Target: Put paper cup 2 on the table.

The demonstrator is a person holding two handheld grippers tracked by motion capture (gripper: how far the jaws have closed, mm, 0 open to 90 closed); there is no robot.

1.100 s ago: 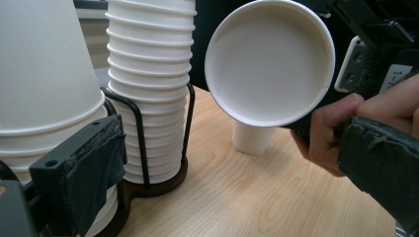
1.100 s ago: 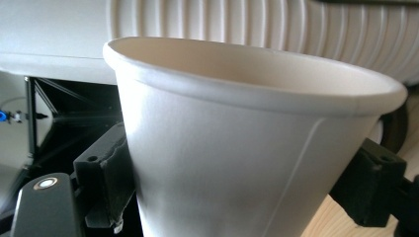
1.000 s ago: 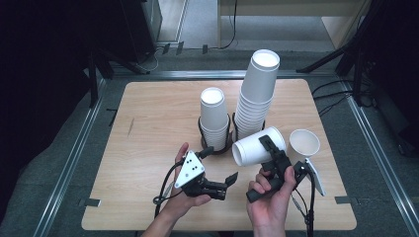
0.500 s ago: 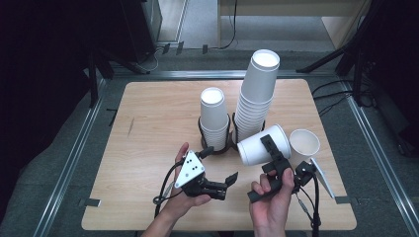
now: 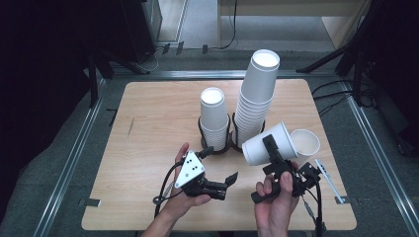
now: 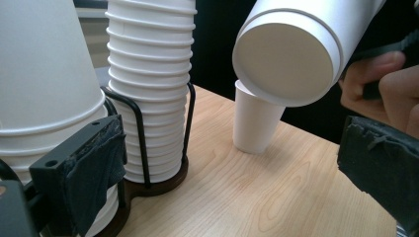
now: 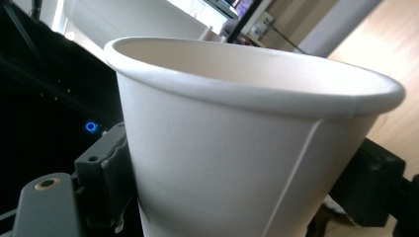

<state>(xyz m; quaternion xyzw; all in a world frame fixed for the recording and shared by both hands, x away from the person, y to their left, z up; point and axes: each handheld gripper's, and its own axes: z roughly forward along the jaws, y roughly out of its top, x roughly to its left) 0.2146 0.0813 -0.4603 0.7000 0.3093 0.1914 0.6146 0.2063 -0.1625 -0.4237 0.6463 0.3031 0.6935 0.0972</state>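
Work in hand, as judged from the layout: separating paper cups from the stacks and setting them out singly. The short stack (image 5: 214,118) and the tall stack (image 5: 257,96) stand in a black wire holder (image 5: 217,145) at the centre of the tabletop (image 5: 148,128). One single cup (image 5: 307,145) stands upright at the 3 o'clock side, so one placement appears complete; a second remains to be set down. The left tool (image 5: 220,165) rests in the left hand (image 5: 185,195) at the 6 o'clock edge, jaws spread and empty, pointing toward 2 o'clock at the holder base. The right tool (image 5: 276,158), held in the right hand (image 5: 274,207), is pinching the tilted cup (image 5: 267,144) by its wall, raised off the tabletop, base toward 9 o'clock, just beside the standing cup.
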